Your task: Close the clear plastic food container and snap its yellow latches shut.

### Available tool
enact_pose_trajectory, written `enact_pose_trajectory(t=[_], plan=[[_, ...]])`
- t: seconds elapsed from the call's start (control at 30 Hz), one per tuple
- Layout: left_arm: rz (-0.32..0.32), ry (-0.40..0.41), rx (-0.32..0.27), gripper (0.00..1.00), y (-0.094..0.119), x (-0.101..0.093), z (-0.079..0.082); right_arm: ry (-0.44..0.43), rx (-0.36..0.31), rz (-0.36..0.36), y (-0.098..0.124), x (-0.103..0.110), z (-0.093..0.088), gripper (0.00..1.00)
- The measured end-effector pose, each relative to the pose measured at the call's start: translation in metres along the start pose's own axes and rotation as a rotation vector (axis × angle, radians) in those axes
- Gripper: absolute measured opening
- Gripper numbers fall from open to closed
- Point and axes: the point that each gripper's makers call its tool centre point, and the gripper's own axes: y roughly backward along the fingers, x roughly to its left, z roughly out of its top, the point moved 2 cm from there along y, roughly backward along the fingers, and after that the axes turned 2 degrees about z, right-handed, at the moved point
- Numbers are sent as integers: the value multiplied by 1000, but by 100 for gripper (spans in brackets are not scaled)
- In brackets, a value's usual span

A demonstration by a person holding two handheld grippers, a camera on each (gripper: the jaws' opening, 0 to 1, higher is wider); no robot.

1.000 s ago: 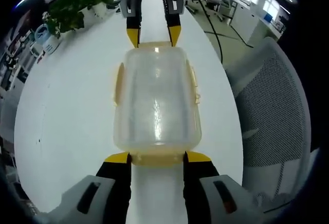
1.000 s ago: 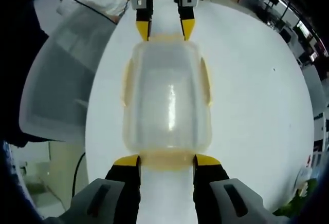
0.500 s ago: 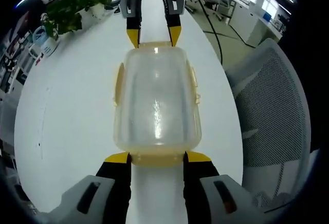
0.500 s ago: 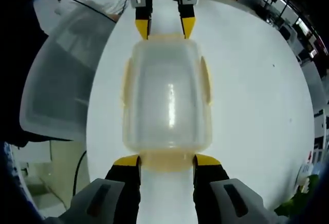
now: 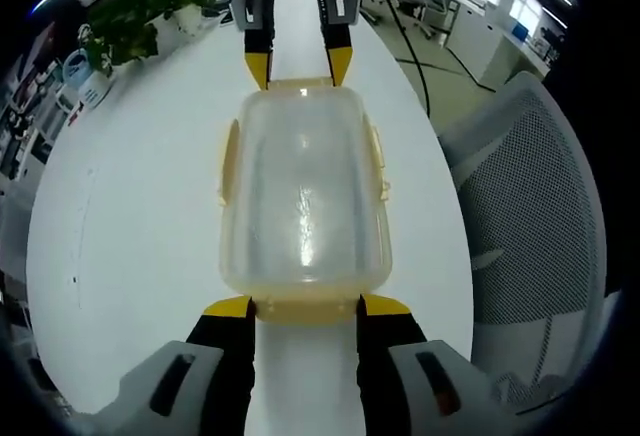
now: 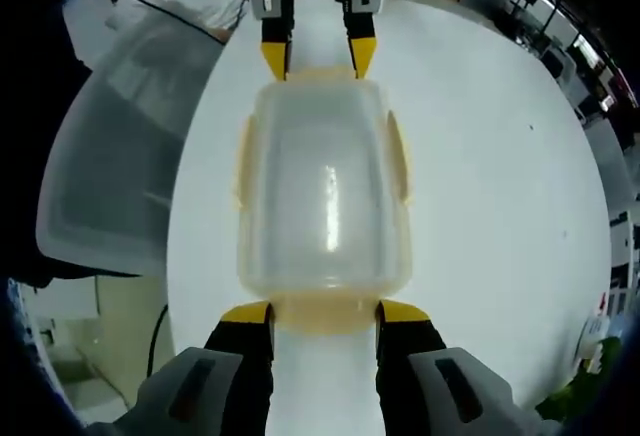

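The clear plastic food container (image 5: 304, 194) lies lid-on in the middle of a smooth white table (image 5: 140, 226), a rounded rectangular tub of cloudy, glossy plastic with a bright streak of glare down its lid. Yellow latches (image 5: 229, 161) run along both long sides, and a yellow latch (image 5: 305, 309) sits at the short end nearest my left gripper (image 5: 305, 306). In the right gripper view the same container (image 6: 323, 191) shows another yellow latch (image 6: 324, 313) at the end nearest my right gripper (image 6: 324, 312). The table has bare room on both sides of the tub; in the left gripper view its edge falls away to the right, where a white mesh chair (image 5: 530, 226) stands close, and a leafy plant (image 5: 135, 11) sits far off. Each gripper's yellow-tipped jaws stand apart, a tip at either corner of its end latch; whether they press it I cannot tell. The two grippers face each other across the container.
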Motion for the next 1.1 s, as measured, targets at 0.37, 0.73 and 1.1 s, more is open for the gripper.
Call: enact_pose_trajectory(t=[0.37, 0.73, 1.1], plan=[[9, -18, 6, 40, -1, 0, 0, 6, 2, 5, 0, 1, 0, 39], [9, -76, 20, 41, 1, -1, -3, 23, -3, 0, 2, -1, 2, 40], [16, -15, 2, 42, 6, 0, -3, -84, -39, 0, 9, 0, -1, 41]])
